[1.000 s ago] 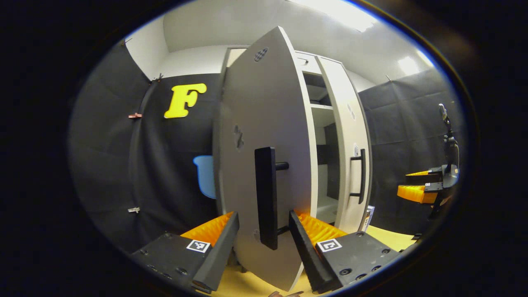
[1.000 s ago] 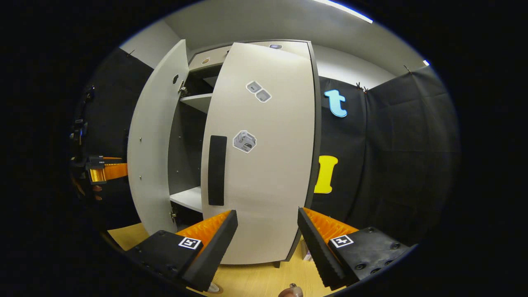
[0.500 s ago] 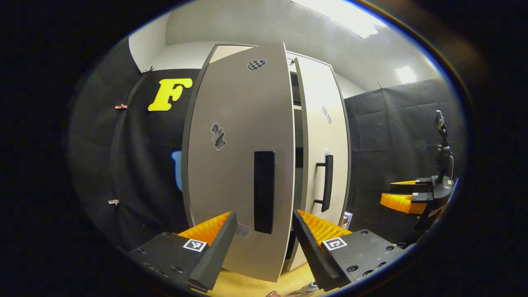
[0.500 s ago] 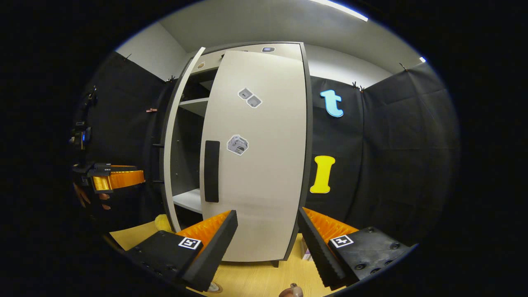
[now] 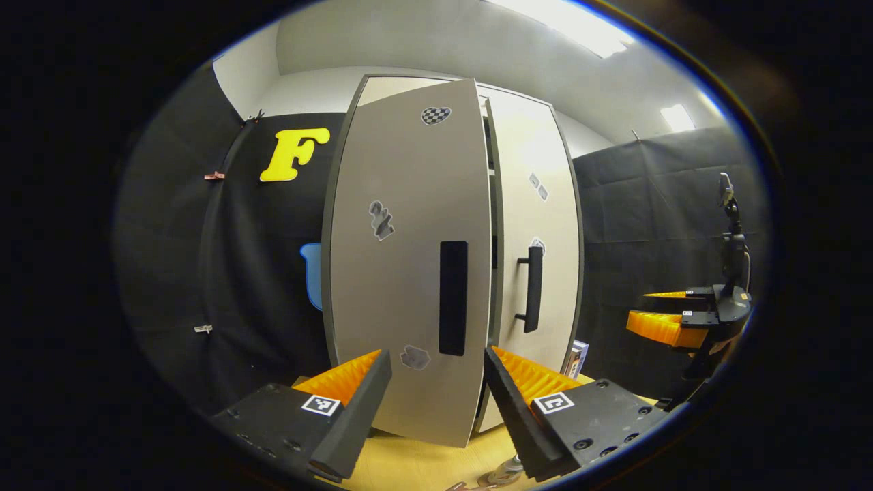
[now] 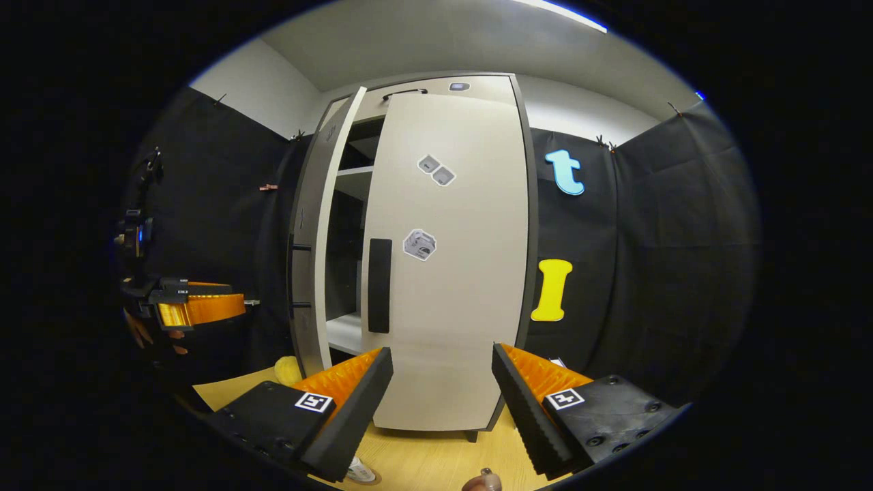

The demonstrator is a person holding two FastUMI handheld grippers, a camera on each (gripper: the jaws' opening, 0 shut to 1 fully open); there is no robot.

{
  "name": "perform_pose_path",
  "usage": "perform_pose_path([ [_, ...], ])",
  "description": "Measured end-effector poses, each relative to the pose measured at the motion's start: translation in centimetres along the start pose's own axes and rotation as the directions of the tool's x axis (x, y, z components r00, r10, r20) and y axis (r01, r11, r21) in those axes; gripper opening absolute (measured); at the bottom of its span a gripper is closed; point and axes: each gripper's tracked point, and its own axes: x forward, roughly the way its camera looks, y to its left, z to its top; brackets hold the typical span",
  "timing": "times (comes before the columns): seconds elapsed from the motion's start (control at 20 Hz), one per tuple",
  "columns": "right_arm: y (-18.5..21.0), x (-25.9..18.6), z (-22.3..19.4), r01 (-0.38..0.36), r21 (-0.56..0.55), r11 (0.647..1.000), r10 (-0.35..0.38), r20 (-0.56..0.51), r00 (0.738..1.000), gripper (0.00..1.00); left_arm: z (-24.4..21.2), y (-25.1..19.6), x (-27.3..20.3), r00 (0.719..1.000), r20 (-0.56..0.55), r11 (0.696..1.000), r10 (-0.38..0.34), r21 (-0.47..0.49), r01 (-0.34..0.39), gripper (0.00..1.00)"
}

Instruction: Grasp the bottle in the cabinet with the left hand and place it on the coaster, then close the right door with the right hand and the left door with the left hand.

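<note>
Bottle (image 6: 485, 479): just its top peeks up at the bottom edge of the right gripper view, out in front of the cabinet. I cannot tell if it sits on a coaster.
Cabinet (image 6: 423, 85): tall and pale, standing on the wooden table (image 6: 423, 460).
Left door (image 5: 409, 273): almost shut, with a thin dark gap left beside the right door. Its black handle (image 5: 453, 297) is straight ahead of the left gripper.
Right door (image 6: 450, 273): flat against the cabinet, with a black handle (image 6: 379, 285) and small stickers on it.
Left gripper (image 5: 436, 389): fingers wide apart, holding nothing, in front of the left door and not touching it.
Right gripper (image 6: 443, 389): fingers wide apart, holding nothing, in front of the right door and not touching it.
Yellow thing (image 6: 288, 370): on the table by the foot of the left door.
</note>
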Motion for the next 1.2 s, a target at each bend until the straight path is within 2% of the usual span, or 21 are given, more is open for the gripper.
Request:
perform_pose_path([
  [0.35,0.7,-0.7,0.4,-0.017,-0.014,1.000,0.017,0.005,1.000,0.97,0.0,-0.4,-1.5,1.000,0.007,1.000,0.017,-0.008,-0.017,0.89],
  [1.2,0.9,-1.3,0.2,-0.031,-0.017,0.999,0.031,0.012,0.999,0.97,0.3,-1.1,-1.7,1.000,0.021,1.000,0.023,-0.003,-0.023,0.89],
])
